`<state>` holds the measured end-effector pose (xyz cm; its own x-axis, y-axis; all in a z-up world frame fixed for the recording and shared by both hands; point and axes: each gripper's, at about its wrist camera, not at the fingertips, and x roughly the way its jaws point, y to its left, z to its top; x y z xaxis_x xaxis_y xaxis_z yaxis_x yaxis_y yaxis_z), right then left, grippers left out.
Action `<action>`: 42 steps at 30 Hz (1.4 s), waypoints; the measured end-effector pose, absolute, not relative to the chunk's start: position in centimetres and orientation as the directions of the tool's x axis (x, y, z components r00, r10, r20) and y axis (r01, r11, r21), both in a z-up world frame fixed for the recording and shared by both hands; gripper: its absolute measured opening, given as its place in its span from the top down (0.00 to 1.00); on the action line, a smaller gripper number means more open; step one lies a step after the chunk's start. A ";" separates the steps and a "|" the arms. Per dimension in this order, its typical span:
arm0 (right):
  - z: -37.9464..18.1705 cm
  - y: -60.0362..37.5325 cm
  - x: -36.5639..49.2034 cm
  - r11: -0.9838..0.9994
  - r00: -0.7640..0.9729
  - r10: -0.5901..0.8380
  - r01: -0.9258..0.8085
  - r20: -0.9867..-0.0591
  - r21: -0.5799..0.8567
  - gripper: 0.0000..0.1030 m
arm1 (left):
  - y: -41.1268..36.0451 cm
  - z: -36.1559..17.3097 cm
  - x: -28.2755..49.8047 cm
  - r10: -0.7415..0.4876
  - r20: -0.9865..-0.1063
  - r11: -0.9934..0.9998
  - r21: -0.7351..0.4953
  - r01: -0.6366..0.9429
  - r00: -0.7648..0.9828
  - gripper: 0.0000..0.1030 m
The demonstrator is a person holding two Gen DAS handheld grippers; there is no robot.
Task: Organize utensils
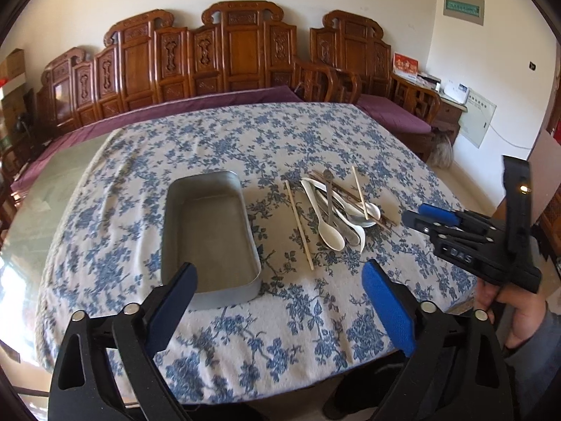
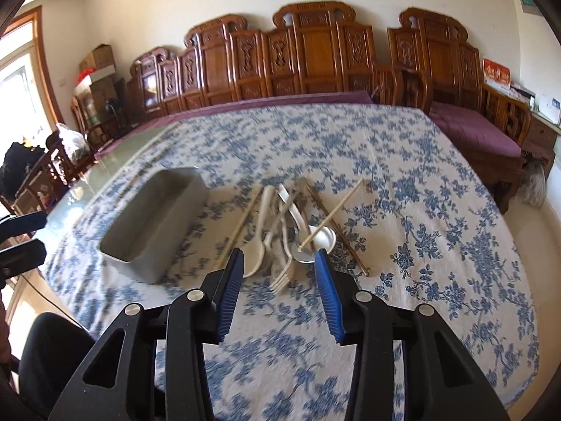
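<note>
Both my grippers are spread and hold nothing: right gripper [image 2: 279,265] hangs just short of the utensil pile [image 2: 291,231], left gripper [image 1: 280,287] near the grey tin [image 1: 210,231]; pile lies right of that tin; spoons look slick, chopsticks light, so I'd pinch mid-handle; "DAS" shows on the right gripper's body.

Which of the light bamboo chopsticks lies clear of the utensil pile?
The light chopstick nearest the metal tray: it lies alone on the cloth, between tray and pile. The other light chopstick lies across the white spoons.
</note>
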<state>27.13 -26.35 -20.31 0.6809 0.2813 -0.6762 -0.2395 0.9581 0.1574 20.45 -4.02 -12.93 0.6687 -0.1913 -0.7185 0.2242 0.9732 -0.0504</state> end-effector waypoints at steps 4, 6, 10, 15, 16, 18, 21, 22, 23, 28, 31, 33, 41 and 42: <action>-22.1 -27.1 30.7 0.955 0.652 0.293 -0.226 -0.699 0.191 0.64 | -4.5 -13.9 22.3 -0.199 -0.730 0.969 -0.048 0.241 0.654 0.22; -22.8 -27.1 32.0 0.953 0.637 0.302 -0.224 -0.709 0.205 0.65 | -5.0 -14.5 23.5 -0.205 -0.740 0.967 -0.054 0.247 0.640 0.27; -24.3 -26.5 35.1 0.960 0.617 0.275 -0.220 -0.737 0.175 0.65 | -5.9 -15.7 25.4 -0.199 -0.751 0.967 -0.044 0.253 0.630 0.31; -26.2 -26.2 38.1 0.970 0.594 0.232 -0.198 -0.770 0.139 0.65 | -6.6 -17.3 27.3 -0.196 -0.771 0.967 -0.051 0.249 0.605 0.32; -26.6 -26.3 38.4 0.972 0.587 0.224 -0.191 -0.778 0.136 0.67 | -6.8 -17.6 27.5 -0.195 -0.776 0.967 -0.051 0.248 0.600 0.32; -27.0 -26.6 38.7 0.972 0.580 0.225 -0.186 -0.783 0.142 0.73 | -7.1 -18.0 28.0 -0.191 -0.782 0.968 -0.049 0.246 0.594 0.32; -27.1 -27.1 38.7 0.972 0.572 0.227 -0.177 -0.788 0.152 0.82 | -7.5 -18.6 28.6 -0.189 -0.790 0.968 -0.052 0.244 0.583 0.32; -27.1 -27.4 38.6 0.972 0.570 0.232 -0.173 -0.788 0.161 0.83 | -7.8 -18.9 28.9 -0.190 -0.793 0.968 -0.052 0.246 0.579 0.32; -27.1 -27.6 38.7 0.971 0.568 0.237 -0.167 -0.788 0.171 0.84 | -8.0 -19.0 29.1 -0.189 -0.795 0.968 -0.051 0.248 0.576 0.32; -27.0 -29.2 38.4 0.965 0.558 0.263 -0.147 -0.787 0.218 0.95 | -9.1 -19.8 30.1 -0.188 -0.804 0.965 -0.043 0.259 0.565 0.32; -26.8 -29.9 38.3 0.959 0.558 0.282 -0.146 -0.780 0.242 0.94 | -9.7 -20.4 30.8 -0.191 -0.809 0.963 -0.046 0.264 0.555 0.33; -26.6 -30.3 38.2 0.957 0.565 0.290 -0.145 -0.773 0.253 0.94 | -10.1 -20.8 31.3 -0.194 -0.814 0.963 -0.050 0.266 0.548 0.35; -25.5 -31.0 37.8 0.952 0.597 0.303 -0.149 -0.743 0.268 0.94 | -11.5 -23.1 33.1 -0.193 -0.847 0.954 -0.045 0.295 0.495 0.63; -25.4 -31.0 37.8 0.952 0.598 0.304 -0.151 -0.742 0.268 0.94 | -11.6 -23.4 33.3 -0.193 -0.854 0.953 -0.047 0.298 0.483 0.67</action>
<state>37.79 -30.99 -25.44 0.5975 0.3036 -0.7422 -0.1511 0.9516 0.2676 33.32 -11.60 -23.45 0.4830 -0.1933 -0.8540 0.2977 0.9535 -0.0475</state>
